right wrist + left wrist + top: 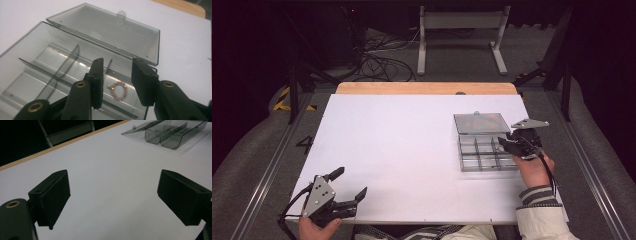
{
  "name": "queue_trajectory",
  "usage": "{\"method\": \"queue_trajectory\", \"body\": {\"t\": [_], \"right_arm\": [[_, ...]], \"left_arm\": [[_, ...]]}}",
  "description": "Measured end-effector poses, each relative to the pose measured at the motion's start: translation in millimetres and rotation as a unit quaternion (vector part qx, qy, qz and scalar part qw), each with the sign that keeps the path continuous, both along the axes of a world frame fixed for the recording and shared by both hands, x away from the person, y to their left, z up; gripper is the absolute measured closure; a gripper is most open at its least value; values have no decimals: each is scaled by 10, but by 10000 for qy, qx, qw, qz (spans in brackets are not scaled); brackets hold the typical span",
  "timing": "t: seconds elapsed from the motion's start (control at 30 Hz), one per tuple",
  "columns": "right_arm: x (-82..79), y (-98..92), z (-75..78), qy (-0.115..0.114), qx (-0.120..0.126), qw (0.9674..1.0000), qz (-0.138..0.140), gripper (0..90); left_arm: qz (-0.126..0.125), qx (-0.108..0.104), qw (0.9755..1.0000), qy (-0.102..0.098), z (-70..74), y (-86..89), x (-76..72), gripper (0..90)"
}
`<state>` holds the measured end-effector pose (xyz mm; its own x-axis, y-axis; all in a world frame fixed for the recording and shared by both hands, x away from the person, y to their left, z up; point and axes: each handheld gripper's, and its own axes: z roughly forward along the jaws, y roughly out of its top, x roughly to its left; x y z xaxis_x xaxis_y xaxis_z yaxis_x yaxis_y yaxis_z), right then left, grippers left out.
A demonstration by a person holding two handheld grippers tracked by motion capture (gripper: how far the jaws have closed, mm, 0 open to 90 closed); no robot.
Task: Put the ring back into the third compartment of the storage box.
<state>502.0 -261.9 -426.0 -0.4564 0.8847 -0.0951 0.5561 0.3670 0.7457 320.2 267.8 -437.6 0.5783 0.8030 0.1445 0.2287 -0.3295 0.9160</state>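
Note:
A clear smoky plastic compartment box [472, 156] lies on the right of the white table, its lid [481, 123] swung open and lying flat behind it. My right gripper [506, 143] hangs over the box's right-hand compartments. In the right gripper view its jaws [118, 75] stand open, and a small ring of pink and gold beads [119, 90] lies loose on the floor of a compartment [62, 65] between them. My left gripper [351, 181] rests at the near left corner, open wide and holding nothing. From the left gripper view [112, 195] the box [170, 135] sits far off.
The white board [402, 150] covers a wooden table whose far edge [427, 88] shows. Beyond it stand a grey metal frame [459, 35] and floor cables [382, 62]. A "4" mark [305, 144] and rails flank the table on the left.

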Motion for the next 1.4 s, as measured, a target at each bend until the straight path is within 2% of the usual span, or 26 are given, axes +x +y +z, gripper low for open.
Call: {"method": "queue_trajectory", "body": {"t": [0.4,0.73,0.9,1.03,1.13,1.27,1.4], "right_arm": [[-162,87,197,-232,164,9990,345,488],[-242,100,281,-326,269,9981,456,465],[-291,110,336,-426,349,9969,559,425],[-356,128,378,-536,504,9944,759,339],[-410,133,410,-654,656,9911,953,276],[-481,141,439,-690,874,9870,1162,231],[-550,162,449,-738,971,9825,1410,198]], "left_arm": [[-5,6,10000,-44,8,9,-2,116],[4,1,10000,-37,8,10,-4,116],[1,-28,10000,-28,8,11,-10,116],[-3,-36,10000,-33,9,9,-13,116],[-2,-37,10000,-30,8,9,-12,115],[-11,5,10000,-47,11,12,-11,116],[-12,1,10000,-43,11,11,-11,115]]}}
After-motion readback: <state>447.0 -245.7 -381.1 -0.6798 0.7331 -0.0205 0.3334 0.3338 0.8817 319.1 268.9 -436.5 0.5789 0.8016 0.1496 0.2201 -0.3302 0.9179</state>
